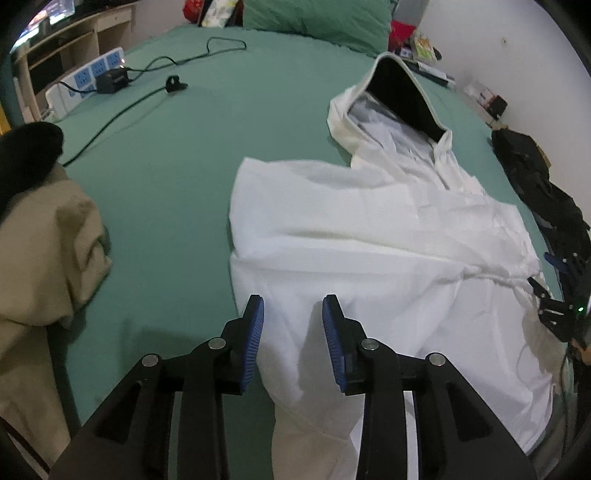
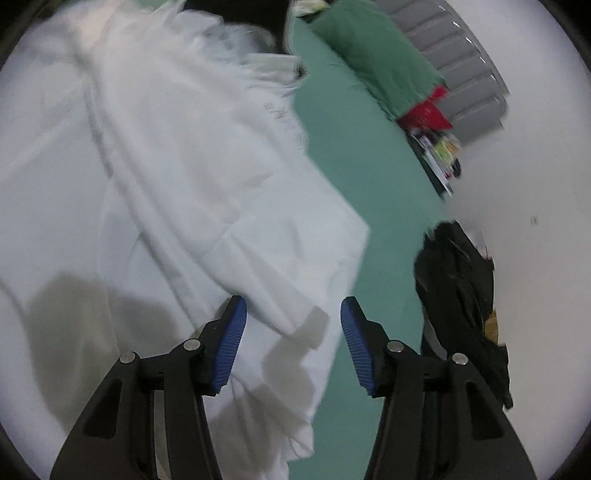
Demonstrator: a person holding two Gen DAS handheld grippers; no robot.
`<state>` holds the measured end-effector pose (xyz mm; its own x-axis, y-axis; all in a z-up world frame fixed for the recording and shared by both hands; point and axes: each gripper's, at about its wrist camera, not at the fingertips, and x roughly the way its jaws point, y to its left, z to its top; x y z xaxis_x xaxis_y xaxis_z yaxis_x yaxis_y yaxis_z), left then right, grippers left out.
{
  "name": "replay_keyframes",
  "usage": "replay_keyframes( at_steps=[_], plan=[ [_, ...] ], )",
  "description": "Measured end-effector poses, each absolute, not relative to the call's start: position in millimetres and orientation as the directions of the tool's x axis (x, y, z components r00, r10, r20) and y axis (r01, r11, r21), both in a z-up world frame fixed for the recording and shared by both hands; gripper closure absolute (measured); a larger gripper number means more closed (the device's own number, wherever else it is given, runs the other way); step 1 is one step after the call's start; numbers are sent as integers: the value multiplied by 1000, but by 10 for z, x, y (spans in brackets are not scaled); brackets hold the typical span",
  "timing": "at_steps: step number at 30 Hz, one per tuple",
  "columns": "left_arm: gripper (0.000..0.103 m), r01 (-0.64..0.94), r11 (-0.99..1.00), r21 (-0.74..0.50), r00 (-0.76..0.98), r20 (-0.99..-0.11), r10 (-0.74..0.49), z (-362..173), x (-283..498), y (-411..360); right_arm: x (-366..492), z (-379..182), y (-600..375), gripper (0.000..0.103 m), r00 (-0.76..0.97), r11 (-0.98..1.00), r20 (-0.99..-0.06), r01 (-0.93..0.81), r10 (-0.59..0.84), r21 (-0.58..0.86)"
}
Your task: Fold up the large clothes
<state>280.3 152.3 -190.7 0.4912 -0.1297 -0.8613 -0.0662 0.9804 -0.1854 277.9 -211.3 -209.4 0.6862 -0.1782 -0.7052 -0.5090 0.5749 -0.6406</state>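
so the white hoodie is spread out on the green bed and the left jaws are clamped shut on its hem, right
Not quite. The white hoodie does lie spread on the green bed, but the left gripper is open, its jaws apart over the fabric without pinching it. The left wrist view shows this.

A green-sheeted bed carried a white hoodie; left of the hoodie lay a tan garment, beyond it a green pillow.
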Motion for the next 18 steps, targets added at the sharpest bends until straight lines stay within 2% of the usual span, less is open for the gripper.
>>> replay_keyframes(
  at_steps=[1,2,3,11,14,18],
  plan=[
    [68,-65,981,-185,485,-865,-131,-1925,2805,1513,2756,-2128,-2081,71,688,564,-706,-520,-168,-641],
    [68,-64,981,-184,481,-867,-131,-1938,2806,1503,2745,-2149,-2075,95,676,563,-722,-543,-147,-623],
    [68,-63,981,-182,477,-869,-130,-1951,2806,1496,2752,-2164,-2082,100,647,575,-753,-574,-118,-583],
    [68,-60,989,-136,469,-878,-92,-1977,2807,1487,2672,-1583,-2285,100,618,708,-786,-556,2,-436],
    [68,-68,990,-122,472,-878,-76,-1955,2804,1514,2557,-1241,-2412,100,562,766,-822,-567,90,-303],
    [68,-82,991,-109,471,-880,-58,-1938,2821,1568,2467,-1094,-2452,100,407,767,-898,-627,168,-140]
  ],
)
